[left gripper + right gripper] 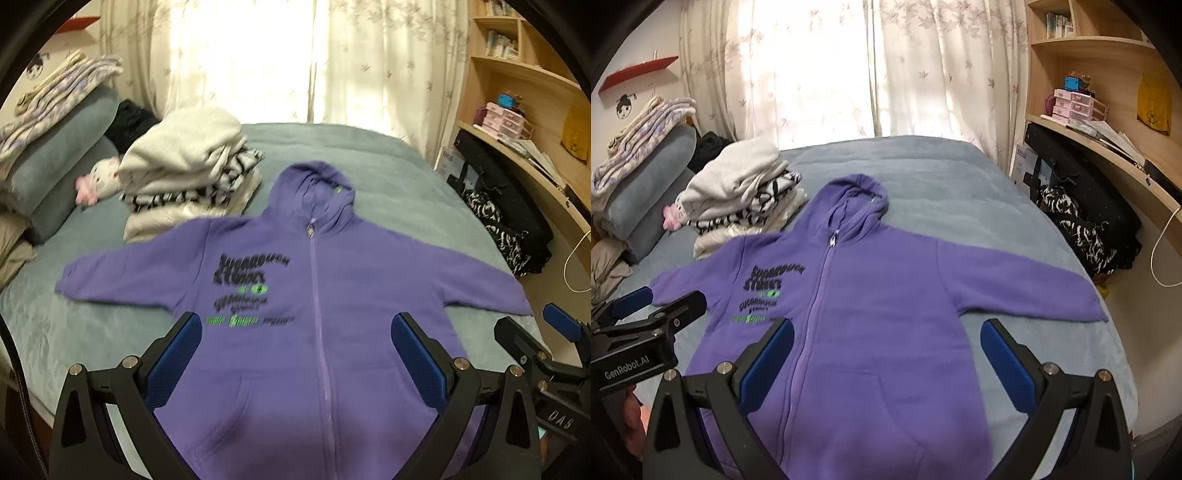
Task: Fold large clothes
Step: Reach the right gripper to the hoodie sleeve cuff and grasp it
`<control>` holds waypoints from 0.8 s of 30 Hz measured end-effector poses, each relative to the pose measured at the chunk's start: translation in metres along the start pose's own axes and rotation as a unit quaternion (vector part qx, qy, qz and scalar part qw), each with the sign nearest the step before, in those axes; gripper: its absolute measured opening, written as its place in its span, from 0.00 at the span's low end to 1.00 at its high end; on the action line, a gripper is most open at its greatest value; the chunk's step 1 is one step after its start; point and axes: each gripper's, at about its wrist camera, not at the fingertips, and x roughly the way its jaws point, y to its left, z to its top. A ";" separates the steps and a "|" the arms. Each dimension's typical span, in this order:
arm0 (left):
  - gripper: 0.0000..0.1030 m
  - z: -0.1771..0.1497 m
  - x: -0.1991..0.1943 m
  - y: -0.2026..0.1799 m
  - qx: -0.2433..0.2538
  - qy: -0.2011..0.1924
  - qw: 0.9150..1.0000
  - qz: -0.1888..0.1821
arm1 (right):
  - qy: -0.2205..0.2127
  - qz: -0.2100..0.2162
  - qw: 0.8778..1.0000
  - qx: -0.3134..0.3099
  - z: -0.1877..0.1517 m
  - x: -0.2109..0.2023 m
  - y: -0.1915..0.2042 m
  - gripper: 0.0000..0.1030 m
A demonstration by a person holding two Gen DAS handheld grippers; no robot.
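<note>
A purple zip-up hoodie (332,295) with black and green print lies flat and face up on the grey-blue bed (388,162), sleeves spread to both sides, hood toward the window. It also shows in the right wrist view (871,302). My left gripper (295,325) is open and empty, held above the hoodie's lower half. My right gripper (886,332) is open and empty, held above the hoodie's right lower part. The right gripper shows at the right edge of the left wrist view (546,332); the left gripper shows at the left of the right wrist view (653,302).
A stack of folded clothes (184,177) sits on the bed left of the hood. Grey pillows (62,162) and a pink-white plush toy (96,181) lie at the far left. A wooden shelf and desk (524,122) with a black bag (506,214) stand right of the bed. Curtains hang behind.
</note>
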 end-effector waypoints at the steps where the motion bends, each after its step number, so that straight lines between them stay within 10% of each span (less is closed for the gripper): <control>1: 0.98 0.004 -0.001 -0.003 0.003 -0.007 1.000 -0.003 | -0.003 -0.001 1.000 0.002 0.003 0.000 -0.004 0.98; 24: 0.99 0.062 0.108 -0.114 0.069 -0.019 0.997 -0.038 | 0.010 -0.088 0.980 0.179 0.025 0.070 -0.216 0.98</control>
